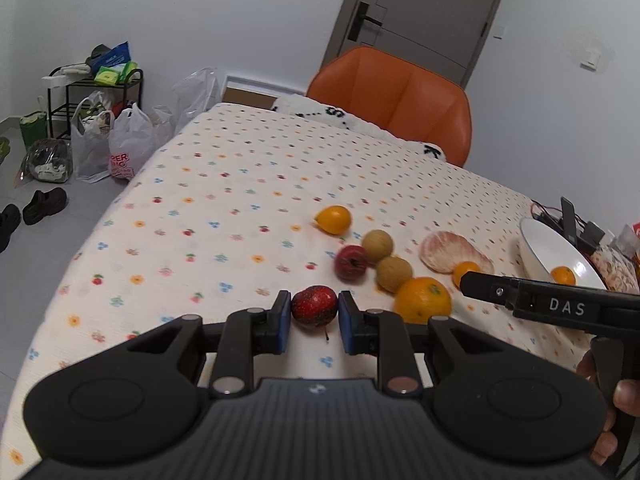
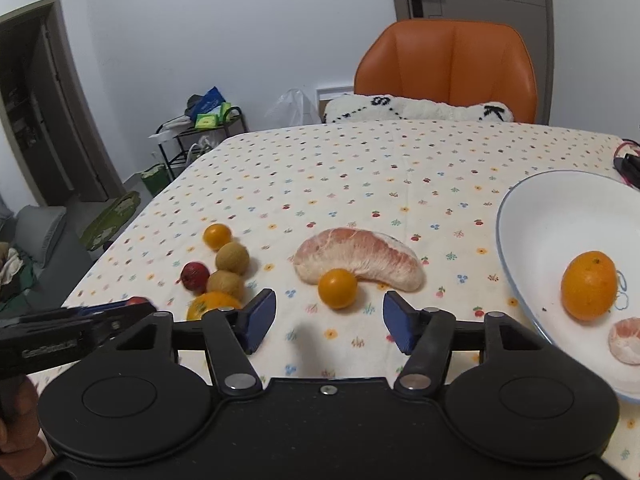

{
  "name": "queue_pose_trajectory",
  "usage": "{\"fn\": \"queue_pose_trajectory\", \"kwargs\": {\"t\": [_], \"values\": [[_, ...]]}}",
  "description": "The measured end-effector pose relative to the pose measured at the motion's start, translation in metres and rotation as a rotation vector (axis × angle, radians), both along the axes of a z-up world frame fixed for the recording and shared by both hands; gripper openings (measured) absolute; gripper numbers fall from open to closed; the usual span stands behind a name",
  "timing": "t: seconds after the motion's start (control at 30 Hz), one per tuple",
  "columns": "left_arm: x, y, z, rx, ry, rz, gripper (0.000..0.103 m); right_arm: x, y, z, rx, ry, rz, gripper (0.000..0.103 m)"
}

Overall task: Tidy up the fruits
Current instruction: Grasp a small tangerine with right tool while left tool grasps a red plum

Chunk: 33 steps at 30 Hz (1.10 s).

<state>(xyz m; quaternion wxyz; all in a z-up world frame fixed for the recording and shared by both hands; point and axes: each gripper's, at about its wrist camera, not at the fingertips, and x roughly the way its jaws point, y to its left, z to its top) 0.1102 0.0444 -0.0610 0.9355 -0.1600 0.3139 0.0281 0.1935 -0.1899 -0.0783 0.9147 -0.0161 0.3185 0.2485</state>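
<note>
Table (image 2: 360, 160) under a cream cloth dotted with little fruits carries everything. White round plate (image 2: 532, 216) with a blue rim sits at its right edge, holding an orange and a peeled piece. Peeled pink pomelo segment (image 2: 360, 256) lies mid-table, touching a small orange kumquat (image 2: 337, 288). Right gripper (image 2: 329, 322) hangs wide apart just short of it. Left gripper (image 1: 314, 322) pads flank a speckled red fruit (image 1: 314, 306) near the front edge, can't tell if it's pinched.

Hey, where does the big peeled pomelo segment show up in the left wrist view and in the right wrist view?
Left wrist: the pomelo segment lies right of centre, just left of the white bowl.
Right wrist: the pomelo segment lies at centre, beyond the open right gripper.
Shared landmark: the orange chair behind the table.
</note>
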Motion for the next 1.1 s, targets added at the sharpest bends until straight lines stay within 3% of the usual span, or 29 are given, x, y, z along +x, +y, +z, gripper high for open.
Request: {"fn": "queue_pose_trajectory", "kwargs": {"t": [0.3, 0.37, 1.1], "values": [[0.001, 0.018, 0.001, -0.026, -0.008, 0.036, 0.023, 0.012, 0.016, -0.007, -0.041, 0.003, -0.014, 0.045], [0.003, 0.021, 0.002, -0.028, -0.007, 0.044, 0.023, 0.013, 0.017, -0.008, -0.042, 0.01, -0.012, 0.023], [-0.001, -0.018, 0.031, 0.026, -0.07, 0.007, 0.023, -0.019, -0.038, 0.023, 0.066, -0.052, -0.02, 0.022]]}}
